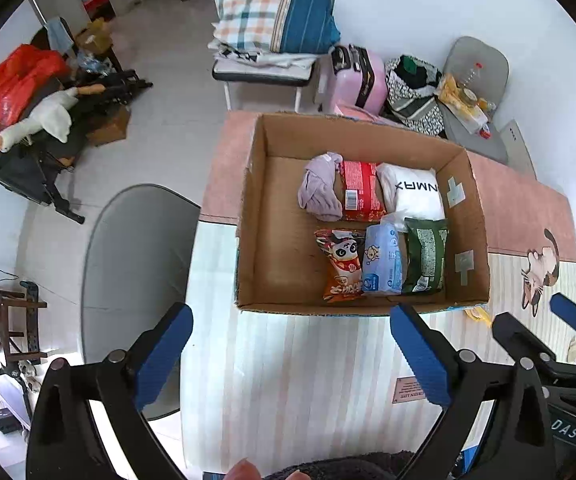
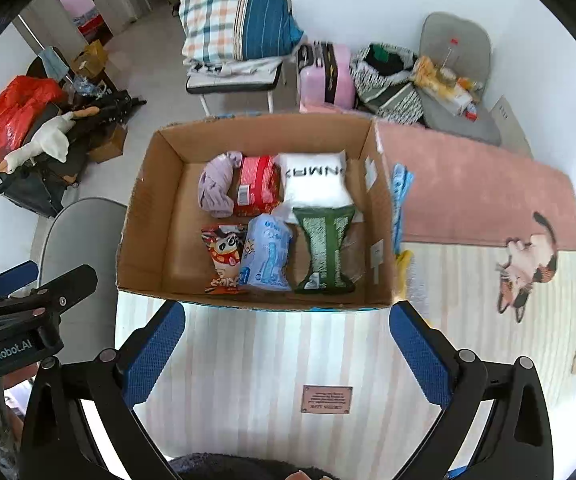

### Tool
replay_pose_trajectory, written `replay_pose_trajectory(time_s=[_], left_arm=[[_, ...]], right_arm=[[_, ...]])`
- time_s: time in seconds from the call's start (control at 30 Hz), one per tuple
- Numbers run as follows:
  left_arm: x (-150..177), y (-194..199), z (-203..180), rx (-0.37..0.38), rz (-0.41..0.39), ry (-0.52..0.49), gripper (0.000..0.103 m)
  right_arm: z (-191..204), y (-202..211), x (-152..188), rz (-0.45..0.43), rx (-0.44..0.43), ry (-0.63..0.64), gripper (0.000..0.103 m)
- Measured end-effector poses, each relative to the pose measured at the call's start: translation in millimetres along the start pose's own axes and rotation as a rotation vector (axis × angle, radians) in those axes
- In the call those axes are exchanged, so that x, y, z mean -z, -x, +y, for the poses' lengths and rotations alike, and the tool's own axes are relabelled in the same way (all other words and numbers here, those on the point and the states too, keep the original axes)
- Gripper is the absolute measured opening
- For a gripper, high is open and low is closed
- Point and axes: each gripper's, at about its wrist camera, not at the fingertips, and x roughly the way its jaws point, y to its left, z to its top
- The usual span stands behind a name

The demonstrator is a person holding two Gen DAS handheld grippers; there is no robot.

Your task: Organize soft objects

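Looking through the left wrist: left gripper (image 1: 290, 354) spread wide, empty, above the striped table mat (image 1: 308, 360); cardboard box (image 1: 256, 208) beyond holds six soft packs (image 1: 382, 260), grey chair (image 1: 132, 264) left. Right wrist: right gripper (image 2: 287, 352) equally wide, empty; only here, blue cloth (image 2: 401, 184) beside the box's right wall.

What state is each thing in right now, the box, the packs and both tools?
Brown cardboard box: open, flaps up.
Lilac cloth bundle: crumpled, in box.
Red snack pack: lying flat.
White plastic pack: lying flat.
Green foil pouch: lying flat.
Left tool: open, empty.
Right tool: open, empty.
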Motion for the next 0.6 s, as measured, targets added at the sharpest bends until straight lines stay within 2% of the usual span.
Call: replay_pose_trajectory(time_s=[0.17,0.3,0.4,0.53,0.6], left_arm=[[11.7,24.9,-4.9,-0.036,-0.072,0.0,0.102],[14.7,35.2,-10.0,-0.028,-0.091,0.01,0.102],[12.3,37.6,-17.4,-0.052,-0.102,0.007,0.102],[1.8,30.4,-39.6,-0.107,-0.102,-0.028,0.102],[-7.1,21.0,-58.2,-0.14,-0.106,-0.064,0.102]], right_arm=[[-2.8,30.6,9.8,-0.033,-0.01,0.007,0.103],[-6.5,41.9,12.9,-0.041,-0.038,0.008,0.103],[-17.0,44.8,12.1,-0.039,-0.081,-0.01,0.103],[-57.6,34.6,3.9,-0.05,-0.107,-0.069,0.103],[-84.9,19.5,-0.9,-0.04,-0.071,-0.106,0.103]])
